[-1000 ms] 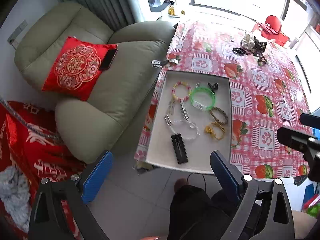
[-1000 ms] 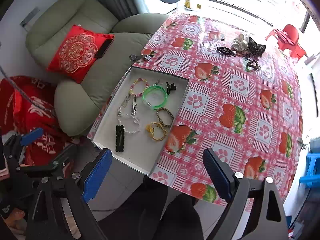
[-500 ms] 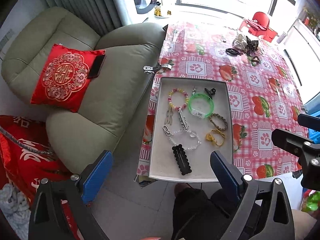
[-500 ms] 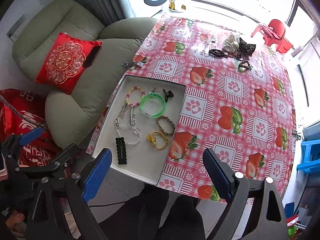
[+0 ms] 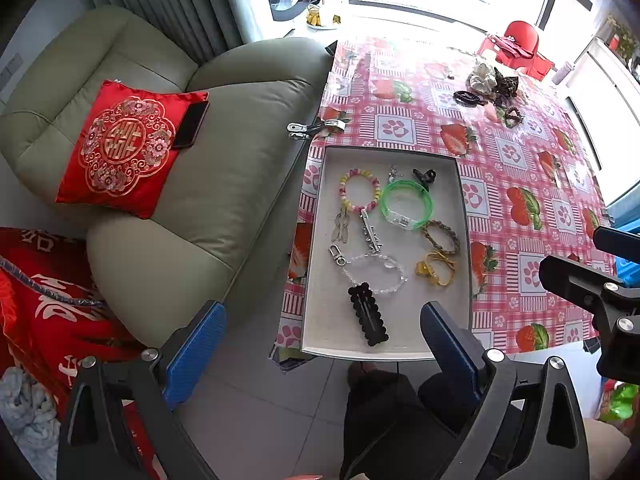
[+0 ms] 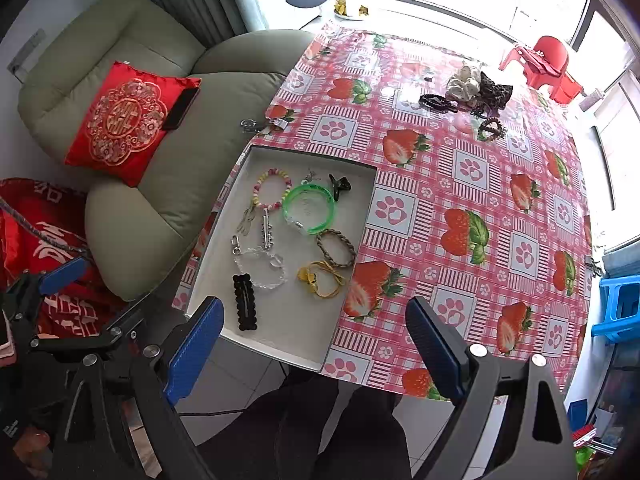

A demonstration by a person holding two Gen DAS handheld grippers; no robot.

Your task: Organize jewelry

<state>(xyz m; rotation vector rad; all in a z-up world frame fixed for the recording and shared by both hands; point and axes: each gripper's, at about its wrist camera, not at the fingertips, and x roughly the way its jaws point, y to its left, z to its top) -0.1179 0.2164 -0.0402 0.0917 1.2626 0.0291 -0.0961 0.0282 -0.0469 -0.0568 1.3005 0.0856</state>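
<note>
Left gripper (image 5: 320, 336) and right gripper (image 6: 314, 328) both held above the floor short of the tabletop (image 6: 460, 168), jaws released and spread wide, nothing between them. Nearest on the tabletop edge: shallow white tray (image 6: 296, 340) holding black hair clip (image 6: 244, 302), clear bead bracelet (image 6: 260, 266), yellow bow (image 6: 320, 278), braided bracelet (image 6: 336, 248), green bangle (image 6: 308, 208), pastel bead bracelet (image 6: 272, 188). Farther off, well apart from the tray: loose pile of scrunchies (image 6: 476, 88). Left of tabletop: armchair (image 6: 160, 184) with red cushion (image 6: 124, 120).
</note>
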